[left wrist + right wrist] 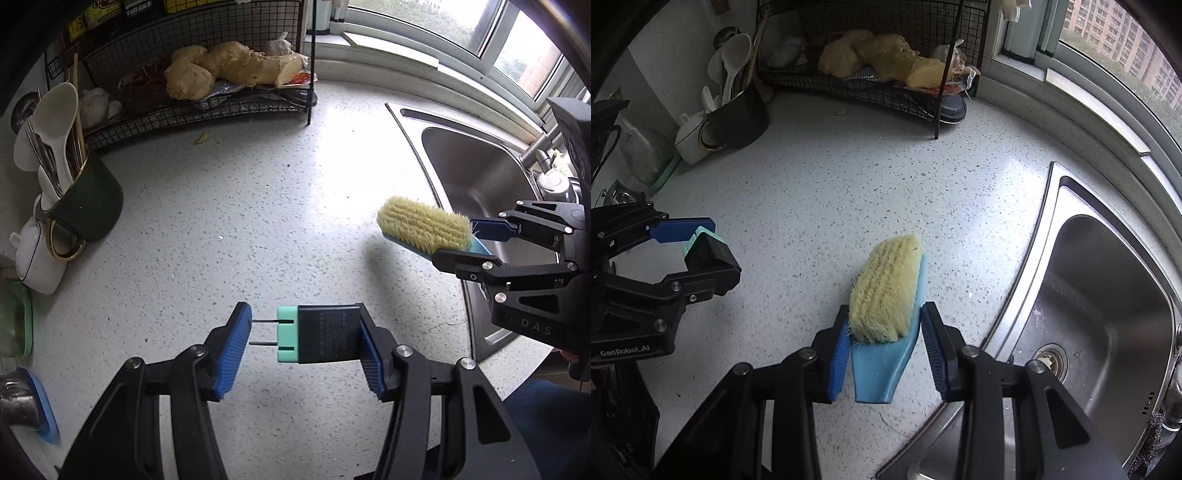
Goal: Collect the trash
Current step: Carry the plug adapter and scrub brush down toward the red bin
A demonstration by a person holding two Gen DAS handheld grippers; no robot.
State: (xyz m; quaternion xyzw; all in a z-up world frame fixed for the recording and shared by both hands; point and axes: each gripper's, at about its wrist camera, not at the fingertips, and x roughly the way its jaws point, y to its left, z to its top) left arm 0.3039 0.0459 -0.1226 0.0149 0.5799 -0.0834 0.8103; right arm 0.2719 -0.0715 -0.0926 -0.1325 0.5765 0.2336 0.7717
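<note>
Left wrist view: the left gripper (306, 343) stands fairly wide, clamped lengthwise on a black charger (325, 334) with a mint-green end; the two prongs press against the left pad, and the black end sits against the right pad. It hangs above the speckled counter (221, 206). To the right, the right gripper (458, 240) holds a brush (424, 225) near the sink (480, 177).

Right wrist view: the right gripper (884, 343) is at a narrower spread, its blue pads closed on the brush's (886, 291) blue back near the handle end, with the yellow bristles turned up and to the left. The brush is just above the counter (849, 184), beside the sink (1108, 295). A small yellowish scrap (202, 137) lies on the counter in front of the wire rack (207, 107), well apart from both grippers.
</note>
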